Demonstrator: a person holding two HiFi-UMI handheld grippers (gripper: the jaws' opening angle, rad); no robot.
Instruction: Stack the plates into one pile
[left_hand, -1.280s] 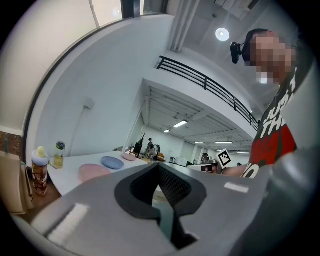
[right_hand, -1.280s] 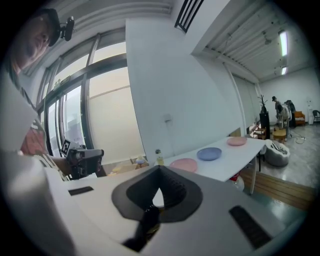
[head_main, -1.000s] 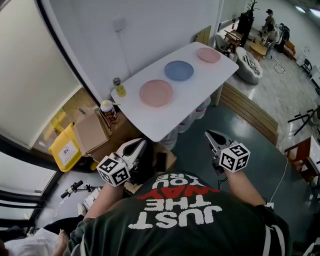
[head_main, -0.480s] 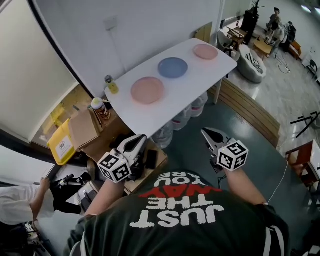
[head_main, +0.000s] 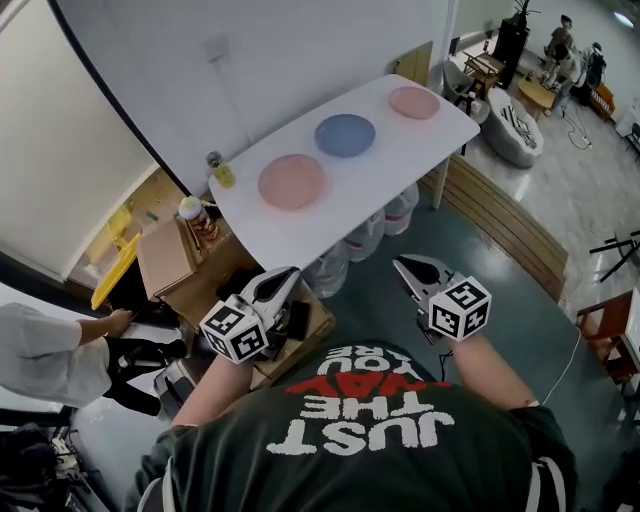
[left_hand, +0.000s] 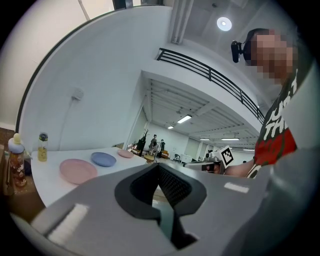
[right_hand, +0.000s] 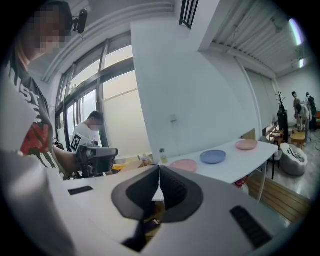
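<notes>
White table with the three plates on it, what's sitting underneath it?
Several large clear plastic jugs stand under the white table, poking out past its near edge, beside a white table leg. Anything further back is covered by the tabletop.

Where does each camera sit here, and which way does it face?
Head view: on the head, looking down at the table; shows shirt, left gripper, right gripper.
Left gripper view: on the left gripper, facing the table over shut jaws; shows shirt.
Right gripper view: on the right gripper, facing the table over shut jaws; shows shirt.
Shared: all show the blue plate.
</notes>
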